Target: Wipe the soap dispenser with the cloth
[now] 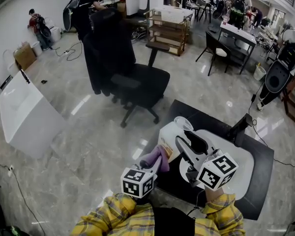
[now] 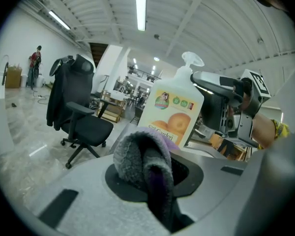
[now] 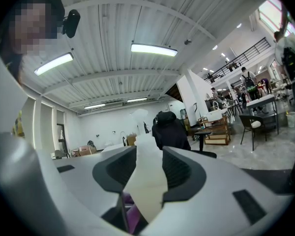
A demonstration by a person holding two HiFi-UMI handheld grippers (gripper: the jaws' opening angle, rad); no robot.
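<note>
Now: wipe under way, judged early to middle
left tongs (image 2: 155,175): pinching a bunched grey-purple cloth (image 2: 137,154)
right tongs (image 3: 147,173): clamped on the white body of the soap dispenser (image 1: 171,134), pointing level
dispenser place: upright, held at the near-left edge of the black worktop (image 1: 258,181); cannot tell if its base rests on it
contact: cloth sits at the lower label face, looks touching, not certain
done: cloth gripped, dispenser steadied, cloth at the label side
to do: rest of the label face, far side, pump head; no view shows which faces are clean
edges: worktop rim runs right under the dispenser, bare floor beyond it
room: open floor on the left side, office chair (image 1: 132,82) well apart; tight on the right, where right tongs and white tray (image 1: 241,176) crowd the dispenser
risk: judged small, a hard push could twist the dispenser in the grip
</note>
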